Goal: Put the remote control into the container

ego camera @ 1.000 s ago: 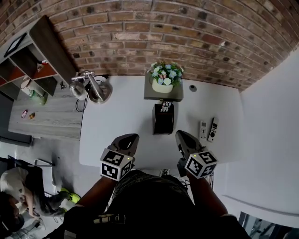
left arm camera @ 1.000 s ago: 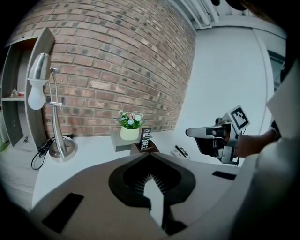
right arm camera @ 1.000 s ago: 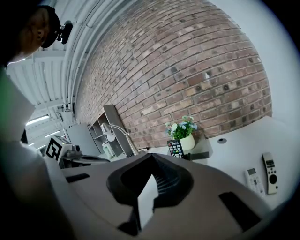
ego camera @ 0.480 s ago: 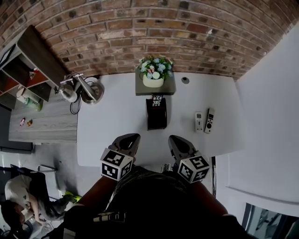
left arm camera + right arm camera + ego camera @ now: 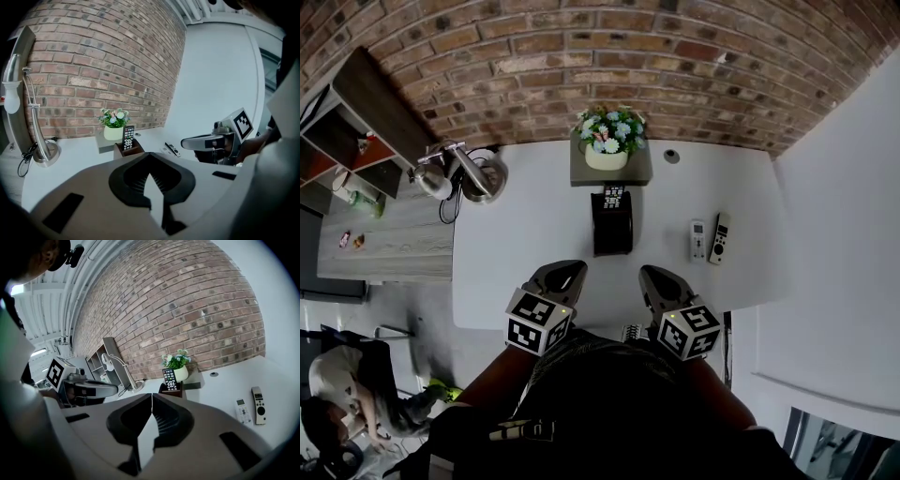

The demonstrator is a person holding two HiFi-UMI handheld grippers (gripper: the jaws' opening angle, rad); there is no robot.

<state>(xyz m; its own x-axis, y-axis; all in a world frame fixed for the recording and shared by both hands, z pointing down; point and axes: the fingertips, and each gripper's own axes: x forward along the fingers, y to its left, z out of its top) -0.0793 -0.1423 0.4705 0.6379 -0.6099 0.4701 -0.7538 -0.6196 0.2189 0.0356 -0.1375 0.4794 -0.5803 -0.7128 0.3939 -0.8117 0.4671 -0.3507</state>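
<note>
A dark brown container (image 5: 611,234) stands mid-table with a black remote (image 5: 613,197) upright in its far end. The right gripper view shows the same remote (image 5: 168,378) in the container (image 5: 171,390). Two more remotes lie flat at the right: a white one (image 5: 698,241) and a darker one (image 5: 719,238), both also seen from the right gripper as the white remote (image 5: 242,410) and darker remote (image 5: 257,405). My left gripper (image 5: 560,279) and right gripper (image 5: 659,284) hover at the table's near edge, both shut and empty, short of the container.
A flower pot (image 5: 609,142) on a grey block sits behind the container against the brick wall. A desk lamp (image 5: 459,174) stands at the table's far left corner. A wooden side surface and shelf (image 5: 366,112) lie left of the table.
The head view has shifted, so the table sits a little higher and further left in frame. Both grippers have moved slightly along the near edge and stayed shut and empty.
</note>
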